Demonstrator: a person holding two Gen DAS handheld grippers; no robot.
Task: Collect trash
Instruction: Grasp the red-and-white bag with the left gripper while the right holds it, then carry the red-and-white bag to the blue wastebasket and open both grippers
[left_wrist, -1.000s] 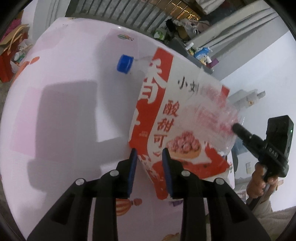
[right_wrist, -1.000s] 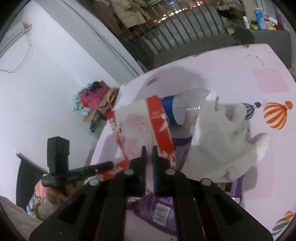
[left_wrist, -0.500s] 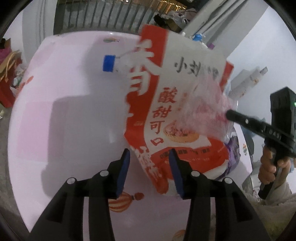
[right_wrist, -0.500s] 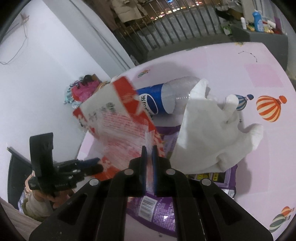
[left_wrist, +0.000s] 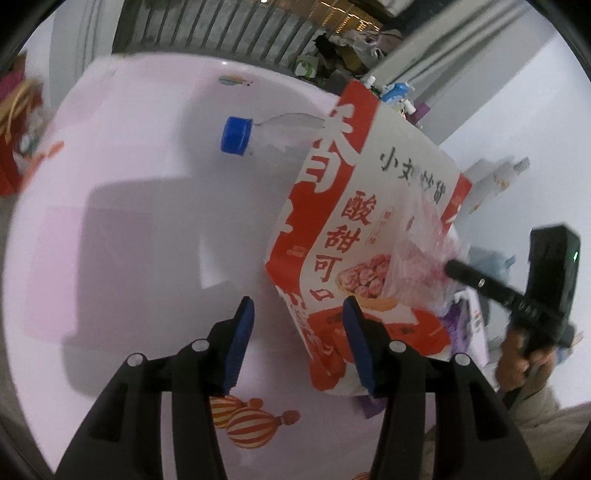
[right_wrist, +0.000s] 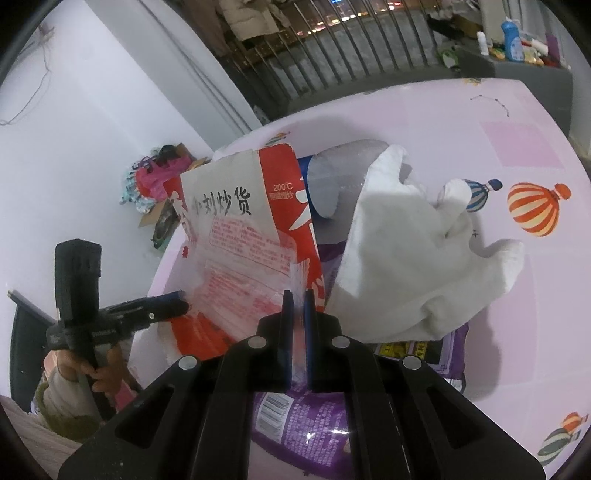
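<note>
A red and white snack bag (left_wrist: 354, 236) with Chinese print is held upright above the pink table. My right gripper (right_wrist: 297, 295) is shut on its clear plastic edge; the bag (right_wrist: 251, 236) rises to the left of the fingers. My left gripper (left_wrist: 297, 306) is open and holds nothing; the bag's lower corner hangs by its right finger (left_wrist: 360, 339). A clear plastic bottle with a blue cap (left_wrist: 236, 134) lies on the table behind the bag. A crumpled white cloth (right_wrist: 413, 251) lies over a purple snack packet (right_wrist: 306, 428).
The pink tablecloth (left_wrist: 129, 221) carries hot-air-balloon prints (right_wrist: 535, 206). The bottle's body (right_wrist: 332, 177) lies behind the cloth. A railing and cluttered shelves stand beyond the table's far edge. Bags lie on the floor to the left (right_wrist: 155, 177).
My left gripper has opened wide and let go of the bag's lower corner. The right gripper stays shut on the bag, which has tilted and swung upright.
</note>
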